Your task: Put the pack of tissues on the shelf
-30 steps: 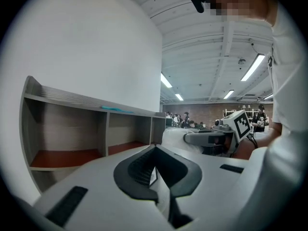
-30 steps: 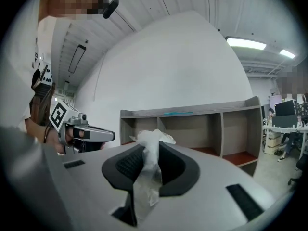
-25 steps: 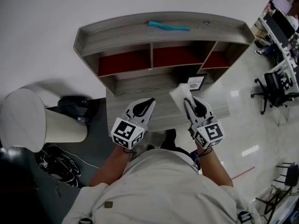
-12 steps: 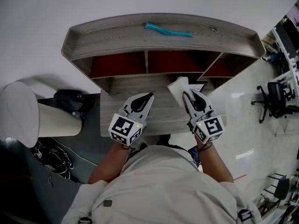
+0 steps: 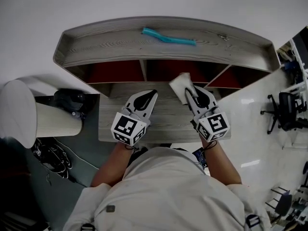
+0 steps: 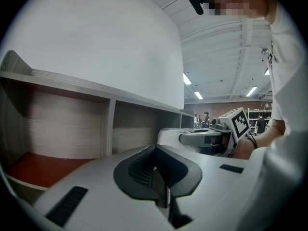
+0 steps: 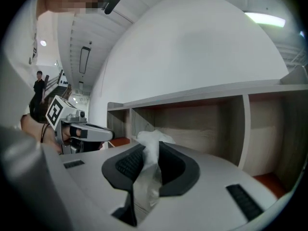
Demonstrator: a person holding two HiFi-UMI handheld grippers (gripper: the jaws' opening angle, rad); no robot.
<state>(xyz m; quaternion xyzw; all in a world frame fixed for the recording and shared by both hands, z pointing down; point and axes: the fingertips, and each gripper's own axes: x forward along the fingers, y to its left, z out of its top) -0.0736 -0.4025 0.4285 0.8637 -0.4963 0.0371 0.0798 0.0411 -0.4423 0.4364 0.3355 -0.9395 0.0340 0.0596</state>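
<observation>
Jaws on my right gripper [image 5: 191, 91] stand narrowly apart and are clamped on the pack [image 5: 180, 85] of tissues. In the right gripper view the dark pads [image 7: 126, 163] press its crinkled clear wrap from both sides. The white bulk of the pack [image 7: 151, 141] rises past the tips of the right gripper [image 7: 149, 150]. One end of the pack is pinched; the rest sticks out forward and to the left of the tips, tilted, resting on nothing that I can see. From the head view it hangs over the back of the desk [image 5: 163, 126], in front of the shelf [image 5: 120, 44] at the mouth of the middle compartment [image 5: 166, 70]. Whether it has crossed the front edge cannot be told. The right gripper view shows open wooden compartments ahead, with a red floor [image 7: 269, 179] in the one at the right. My left gripper [image 5: 151, 94] is level with the right one over the desk, well apart from the pack. Its jaws are together with nothing between them, the pads meeting on a thin line in the left gripper view [image 6: 155, 165]. A teal strip [image 5: 168, 36] lies on the shelf's top board, untouched by either gripper.
</observation>
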